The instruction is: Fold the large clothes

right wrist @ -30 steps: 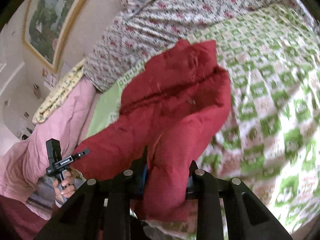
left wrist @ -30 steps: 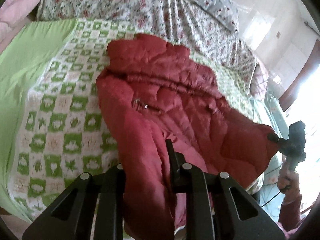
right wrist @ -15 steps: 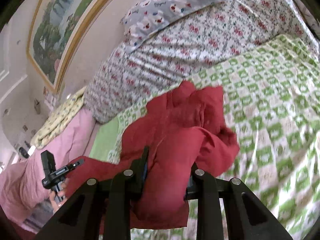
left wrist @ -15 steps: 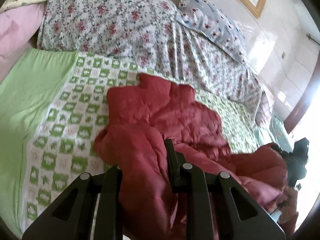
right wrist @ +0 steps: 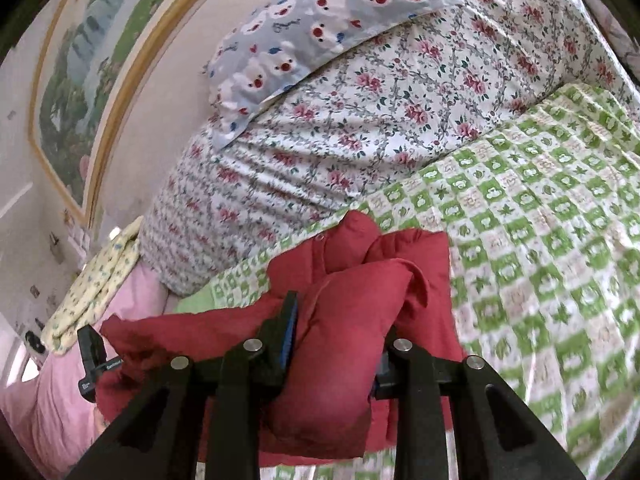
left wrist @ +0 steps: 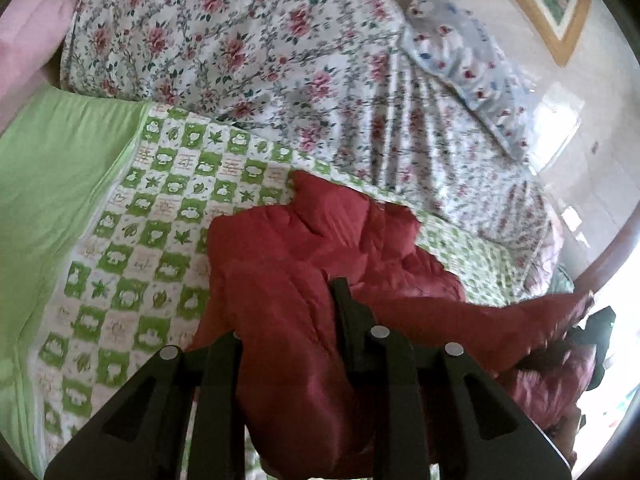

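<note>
red padded jacket (left wrist: 288, 320) bunched between both grippers' narrowly parted fingers, left (left wrist: 292, 316) and right (right wrist: 336, 320), each clamped on it

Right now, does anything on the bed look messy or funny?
Yes. The red jacket is bunched in a lumpy heap on the green checked blanket, not flat, because both grippers pinch its fabric and hold it up.

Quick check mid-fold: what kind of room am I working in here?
Most likely a home bedroom. The red jacket lies on a bed covered by a green checked blanket, with a floral duvet and pillow bunched at the wall under a framed picture.
</note>
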